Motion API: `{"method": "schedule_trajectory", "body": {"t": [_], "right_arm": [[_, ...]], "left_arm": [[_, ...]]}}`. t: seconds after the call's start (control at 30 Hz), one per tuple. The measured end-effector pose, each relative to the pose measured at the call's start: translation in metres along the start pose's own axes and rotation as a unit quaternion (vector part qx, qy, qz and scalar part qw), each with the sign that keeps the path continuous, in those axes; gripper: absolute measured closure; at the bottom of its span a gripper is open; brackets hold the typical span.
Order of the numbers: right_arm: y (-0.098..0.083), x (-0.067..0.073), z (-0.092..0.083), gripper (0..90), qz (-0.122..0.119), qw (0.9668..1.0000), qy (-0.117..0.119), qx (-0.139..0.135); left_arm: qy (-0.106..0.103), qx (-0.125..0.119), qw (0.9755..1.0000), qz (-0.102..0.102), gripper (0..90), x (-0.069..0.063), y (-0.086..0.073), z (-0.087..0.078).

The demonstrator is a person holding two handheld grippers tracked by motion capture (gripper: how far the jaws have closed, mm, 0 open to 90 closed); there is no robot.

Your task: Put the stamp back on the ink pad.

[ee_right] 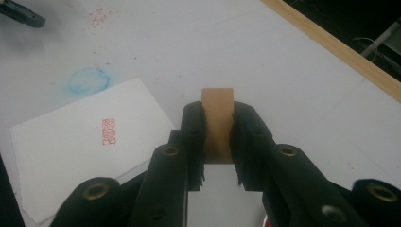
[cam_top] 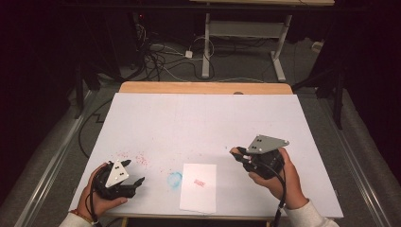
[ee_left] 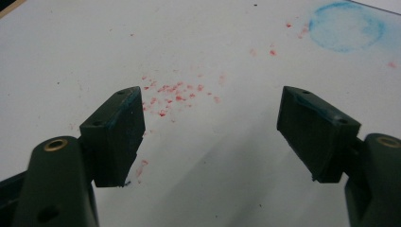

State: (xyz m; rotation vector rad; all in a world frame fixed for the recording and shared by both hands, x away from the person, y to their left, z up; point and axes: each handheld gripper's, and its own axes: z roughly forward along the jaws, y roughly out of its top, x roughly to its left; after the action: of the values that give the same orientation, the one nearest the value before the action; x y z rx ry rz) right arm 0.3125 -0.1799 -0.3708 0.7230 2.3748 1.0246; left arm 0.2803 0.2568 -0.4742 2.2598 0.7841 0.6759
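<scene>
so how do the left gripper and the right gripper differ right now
The left gripper stands open with nothing between its jaws; the right gripper is shut on a wooden block. The left sits low by the red specks; the right is raised beside the stamped paper. Both have black jaws and grey plates.

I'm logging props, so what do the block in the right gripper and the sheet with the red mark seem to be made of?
The block, clamped in the right gripper, looks like bare wood: flat tan, matte, squared edges; no grain shows, so it could be another material. The sheet looks like white paper: thin, matte, lying flat, with a slightly rough edge, and bearing a red ink stamp mark.
</scene>
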Motion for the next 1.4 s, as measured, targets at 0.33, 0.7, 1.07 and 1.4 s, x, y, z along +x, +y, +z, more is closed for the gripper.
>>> {"method": "schedule_trajectory", "body": {"t": [0.33, 0.7, 1.07, 1.4], "right_arm": [[-0.016, -0.02, -0.012, 75.9, 0.031, 0.9991, -0.029, 0.008], [-0.045, -0.047, 0.007, 75.9, 0.062, 0.9942, -0.057, 0.066], [-0.064, -0.059, 0.029, 75.8, 0.086, 0.9872, -0.059, 0.121], [-0.073, -0.065, 0.043, 75.6, 0.099, 0.981, -0.052, 0.159]], "left_arm": [[0.001, -0.005, 1.0, -0.003, 23.1, 0.0, 0.0, -0.001], [0.0, 0.001, 1.0, -0.002, 22.9, 0.0, 0.001, 0.001], [-0.003, 0.006, 1.0, -0.006, 22.8, -0.001, 0.001, 0.001], [-0.003, 0.009, 0.9999, -0.005, 22.8, -0.002, 0.001, 0.002]]}}
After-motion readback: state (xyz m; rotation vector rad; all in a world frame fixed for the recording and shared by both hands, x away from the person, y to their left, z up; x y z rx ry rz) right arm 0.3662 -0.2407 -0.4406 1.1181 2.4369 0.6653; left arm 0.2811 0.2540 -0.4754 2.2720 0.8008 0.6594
